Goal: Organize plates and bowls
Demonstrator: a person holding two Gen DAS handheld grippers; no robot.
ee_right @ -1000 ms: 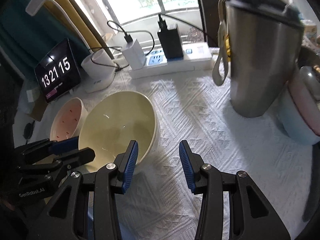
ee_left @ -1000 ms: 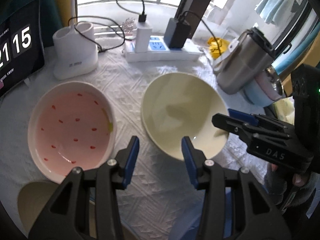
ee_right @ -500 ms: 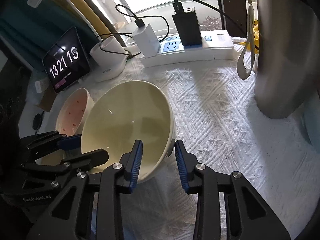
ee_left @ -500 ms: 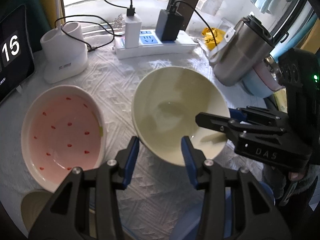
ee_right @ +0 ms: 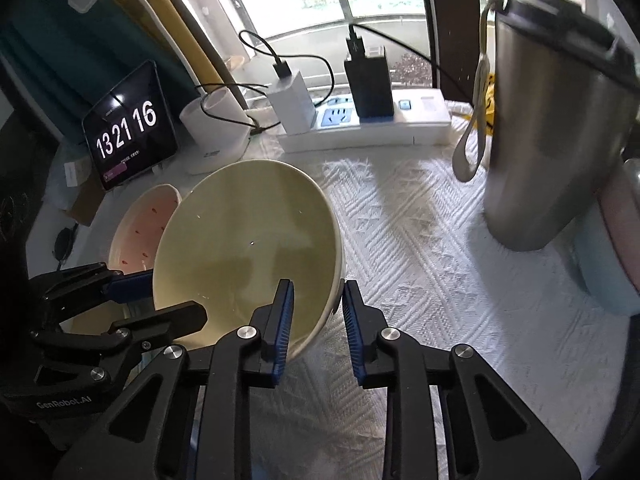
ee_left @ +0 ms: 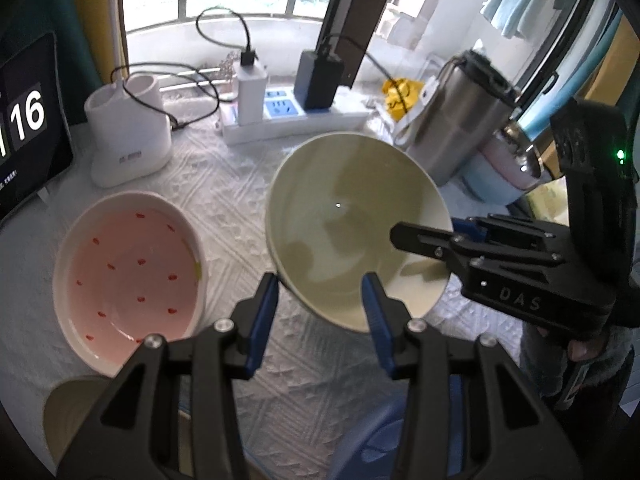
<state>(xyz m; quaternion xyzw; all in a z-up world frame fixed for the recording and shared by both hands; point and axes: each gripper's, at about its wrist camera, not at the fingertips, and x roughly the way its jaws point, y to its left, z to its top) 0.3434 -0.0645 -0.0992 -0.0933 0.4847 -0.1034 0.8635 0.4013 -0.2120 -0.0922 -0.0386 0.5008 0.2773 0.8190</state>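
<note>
A cream bowl is lifted and tilted above the white cloth. My right gripper is shut on its near right rim, one finger inside and one outside; it also shows in the left wrist view. The bowl fills the left of the right wrist view. My left gripper is open and empty, just in front of the bowl's lower edge. A pink bowl with red spots sits on the cloth to the left. It shows behind the cream bowl in the right wrist view.
A steel tumbler and a blue and pink container stand at the right. A power strip with chargers, a white holder and a clock screen line the back. Another cream dish and a blue item lie near me.
My right gripper has closed on the cream bowl's rim and lifted it, tilting it toward the left. The left gripper stayed open and came close to the bowl.
</note>
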